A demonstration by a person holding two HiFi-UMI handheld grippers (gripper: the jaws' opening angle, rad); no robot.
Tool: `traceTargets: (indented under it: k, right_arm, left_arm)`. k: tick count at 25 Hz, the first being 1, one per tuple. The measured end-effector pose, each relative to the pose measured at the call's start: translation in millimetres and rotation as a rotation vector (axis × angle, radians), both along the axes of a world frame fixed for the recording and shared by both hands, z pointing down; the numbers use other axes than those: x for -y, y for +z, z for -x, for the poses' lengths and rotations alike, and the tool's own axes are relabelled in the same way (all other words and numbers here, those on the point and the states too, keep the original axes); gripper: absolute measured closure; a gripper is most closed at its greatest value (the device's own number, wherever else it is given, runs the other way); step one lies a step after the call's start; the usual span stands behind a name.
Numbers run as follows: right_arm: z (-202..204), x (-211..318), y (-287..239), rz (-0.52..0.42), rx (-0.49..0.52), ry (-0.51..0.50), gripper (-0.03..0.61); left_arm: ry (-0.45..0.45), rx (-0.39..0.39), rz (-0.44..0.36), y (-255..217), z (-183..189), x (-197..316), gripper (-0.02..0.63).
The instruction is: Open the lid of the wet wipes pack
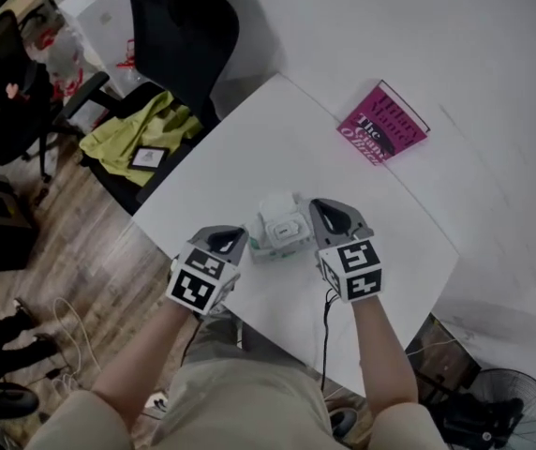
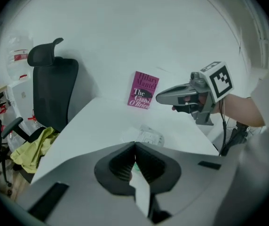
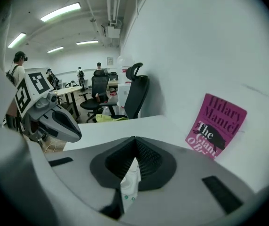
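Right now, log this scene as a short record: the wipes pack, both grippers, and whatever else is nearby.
table: white, holds only the pack
wet wipes pack: lies on the table between the two grippers, touched by neither
lid: cannot tell whether open
left gripper: jaws together, nothing held
right gripper: jaws together, nothing held, above the table
pink book: beyond the table's far edge
black chair: beside the table
yellow-green cloth: draped on another seat
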State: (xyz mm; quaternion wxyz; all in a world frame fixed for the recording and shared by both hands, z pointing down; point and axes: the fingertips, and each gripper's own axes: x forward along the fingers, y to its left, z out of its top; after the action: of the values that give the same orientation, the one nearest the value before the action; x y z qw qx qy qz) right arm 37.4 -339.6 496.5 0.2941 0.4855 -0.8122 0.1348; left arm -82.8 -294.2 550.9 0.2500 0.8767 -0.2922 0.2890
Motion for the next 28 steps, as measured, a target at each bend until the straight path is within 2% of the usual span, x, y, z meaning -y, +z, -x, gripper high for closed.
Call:
traceTargets:
  k: [4,11,16,19,28]
  right_arm:
    - [-0.7,-12.6,-52.5,-0.079,0.048,0.03,0.554]
    - [0.7,-46.0,-142.1,-0.217,0.14,0.067,0.555]
    - [5.6,-70.7,-194.5,-0.294,0.223,0.041,0.555]
    - [6.8,-86.3,-216.0,-0.329,0.247,0.038,0.555]
    - [-0.7,-130.1,-249.0,-0.39,0.288,0.073,0.555]
  left_arm:
    - [-0.022,-0.025,-0.072,-42.8,7.8,9.4,0.592]
    - [-0.084,-0.117,-0.174,-121.5,20.8,9.7,0.592]
    - [-0.097,-0.093,-0.339,-176.7,25.3,6.3,0.592]
    - [-0.087,-0.1,-0.403,-203.8,24.7,-2.9,0.592]
    - [-0.073,-0.188,-0.513,-255.2,27.4,-33.4,0.592]
